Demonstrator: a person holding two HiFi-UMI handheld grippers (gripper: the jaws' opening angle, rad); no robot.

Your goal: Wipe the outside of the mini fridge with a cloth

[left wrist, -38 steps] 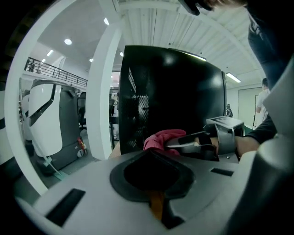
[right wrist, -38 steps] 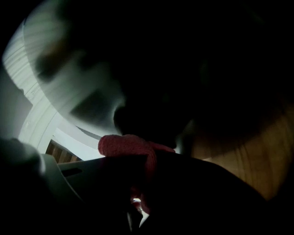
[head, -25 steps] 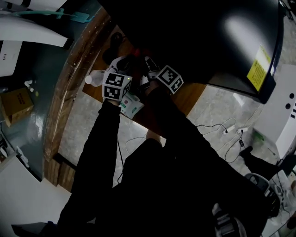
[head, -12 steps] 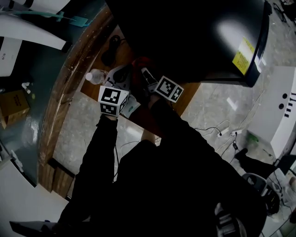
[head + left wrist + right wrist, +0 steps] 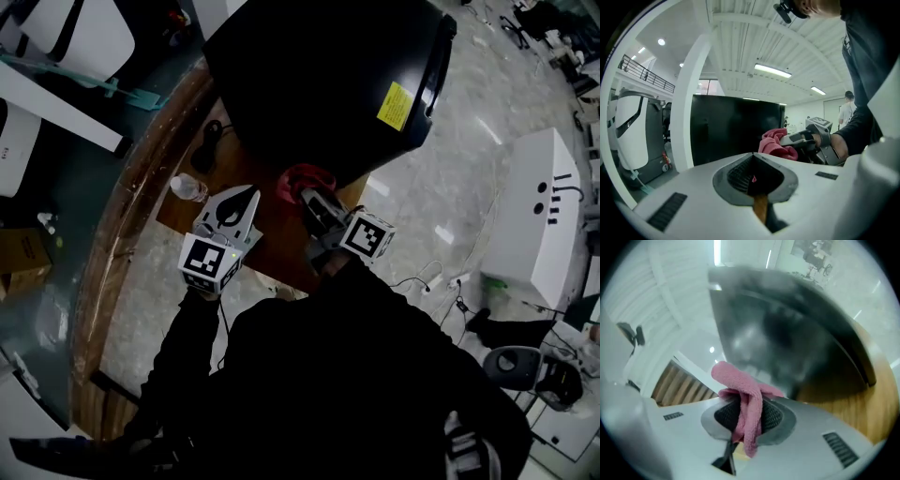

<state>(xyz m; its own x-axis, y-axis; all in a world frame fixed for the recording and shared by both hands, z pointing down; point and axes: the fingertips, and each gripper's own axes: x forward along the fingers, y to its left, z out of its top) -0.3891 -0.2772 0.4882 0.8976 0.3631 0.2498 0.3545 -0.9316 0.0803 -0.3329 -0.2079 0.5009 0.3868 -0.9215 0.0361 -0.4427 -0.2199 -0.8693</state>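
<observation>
Currently right gripper (image 5: 747,401) pinching pink cloth (image 5: 733,376), bunched end toward mini fridge (image 5: 319,84)

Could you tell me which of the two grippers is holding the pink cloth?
The right gripper: its jaws clamp the pink cloth, while the left gripper is shut on nothing.

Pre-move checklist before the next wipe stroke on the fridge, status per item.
1. Cloth gripped: ok. The right gripper has its jaws shut on the pink cloth.
2. Cloth in contact with the mini fridge: cannot tell. It sits close to the fridge's lower edge, but no view shows a clear touch.
3. Left gripper out of the wipe path: ok. It is shut, empty, and off to the side of the cloth.
4. Water bottle clear of the stroke: ok. It stands on the table beyond the left gripper.
5. Wipe area unobstructed: ok. The black fridge face near the cloth is bare.
</observation>
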